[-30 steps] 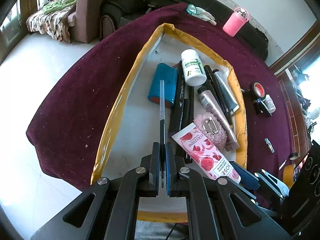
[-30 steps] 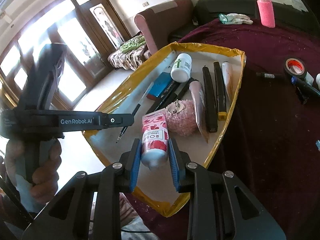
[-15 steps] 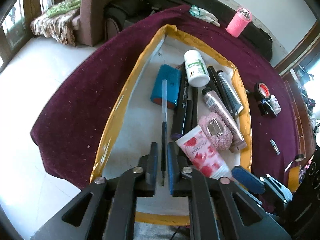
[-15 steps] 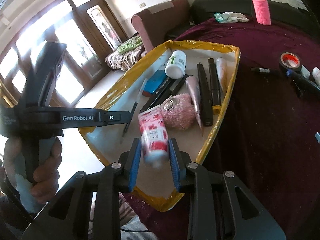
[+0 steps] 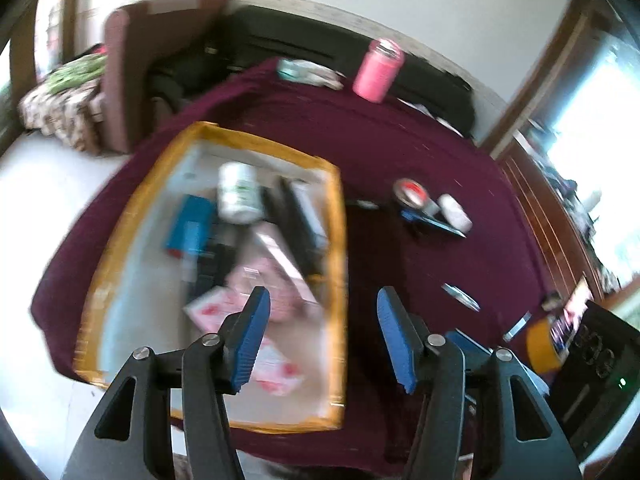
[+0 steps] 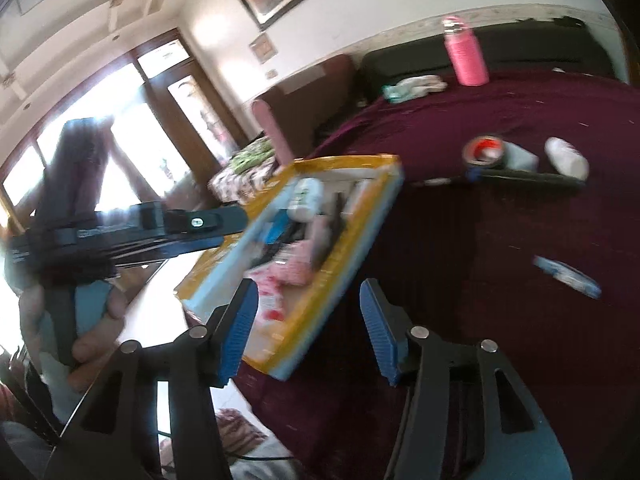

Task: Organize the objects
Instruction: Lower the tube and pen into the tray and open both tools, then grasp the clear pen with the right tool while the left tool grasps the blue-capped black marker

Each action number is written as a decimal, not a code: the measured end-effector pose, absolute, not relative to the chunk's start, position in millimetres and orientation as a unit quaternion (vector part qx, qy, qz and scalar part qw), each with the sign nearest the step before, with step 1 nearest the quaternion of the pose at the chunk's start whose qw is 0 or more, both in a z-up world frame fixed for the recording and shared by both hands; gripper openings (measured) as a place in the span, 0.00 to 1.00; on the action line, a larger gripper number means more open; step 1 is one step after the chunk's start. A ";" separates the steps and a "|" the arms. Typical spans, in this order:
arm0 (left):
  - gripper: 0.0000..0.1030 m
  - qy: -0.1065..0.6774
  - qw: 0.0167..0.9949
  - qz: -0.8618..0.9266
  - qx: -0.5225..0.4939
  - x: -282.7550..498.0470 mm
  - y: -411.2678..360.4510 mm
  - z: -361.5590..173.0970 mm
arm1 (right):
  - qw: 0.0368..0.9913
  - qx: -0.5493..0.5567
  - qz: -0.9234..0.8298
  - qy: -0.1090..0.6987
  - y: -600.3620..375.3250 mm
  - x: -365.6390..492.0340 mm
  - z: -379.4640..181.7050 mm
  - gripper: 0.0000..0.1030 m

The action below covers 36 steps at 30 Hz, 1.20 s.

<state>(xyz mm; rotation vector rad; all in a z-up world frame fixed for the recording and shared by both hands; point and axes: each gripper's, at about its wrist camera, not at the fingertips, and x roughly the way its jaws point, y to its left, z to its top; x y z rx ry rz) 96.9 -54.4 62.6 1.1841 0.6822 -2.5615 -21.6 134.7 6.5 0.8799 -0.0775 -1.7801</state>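
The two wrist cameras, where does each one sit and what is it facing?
Left wrist: on the left gripper, looking down at the yellow-rimmed tray; opening, empty fingers show.
Right wrist: on the right gripper, facing the maroon tablecloth; opening fingers and the hand holding the other gripper show.
Shared: tray, pink bottle.
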 end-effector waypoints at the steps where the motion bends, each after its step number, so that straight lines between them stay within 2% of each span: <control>1: 0.48 0.229 0.107 -0.876 0.411 88.9 -44.2 58.9 | 0.537 0.374 -0.756 -0.032 141.5 -25.6 3.8 0.51; 10: 0.48 0.211 0.059 -0.865 0.452 42.8 4.2 43.2 | 0.447 0.376 -0.811 -0.020 195.5 -70.1 0.1 0.51; 16: 0.48 0.212 0.038 -0.854 0.474 9.1 8.7 38.4 | 0.400 0.382 -0.833 -0.026 207.8 -111.0 2.2 0.51; 23: 0.48 0.199 0.033 -0.851 0.484 -19.3 10.9 36.5 | 0.381 0.426 -0.820 0.032 191.3 -142.5 -22.0 0.50; 25: 0.48 0.193 0.032 -0.853 0.484 -26.4 11.6 36.5 | 0.379 0.433 -0.817 0.041 189.5 -144.0 -28.0 0.44; 27: 0.48 0.184 0.032 -0.854 0.486 -34.9 12.4 35.5 | 0.383 0.434 -0.814 0.053 187.3 -138.7 -31.5 0.32; 31: 0.48 0.163 0.029 -0.854 0.493 -55.9 13.9 32.2 | 0.380 0.430 -0.816 0.061 189.2 -132.3 -33.6 0.18; 32: 0.48 0.157 0.032 -0.855 0.493 -62.5 13.9 31.9 | 0.380 0.430 -0.817 0.062 189.5 -130.6 -33.6 0.11; 36: 0.48 0.140 0.035 -0.857 0.495 -87.6 15.2 32.9 | 0.375 0.426 -0.821 0.057 191.8 -128.7 -34.4 0.04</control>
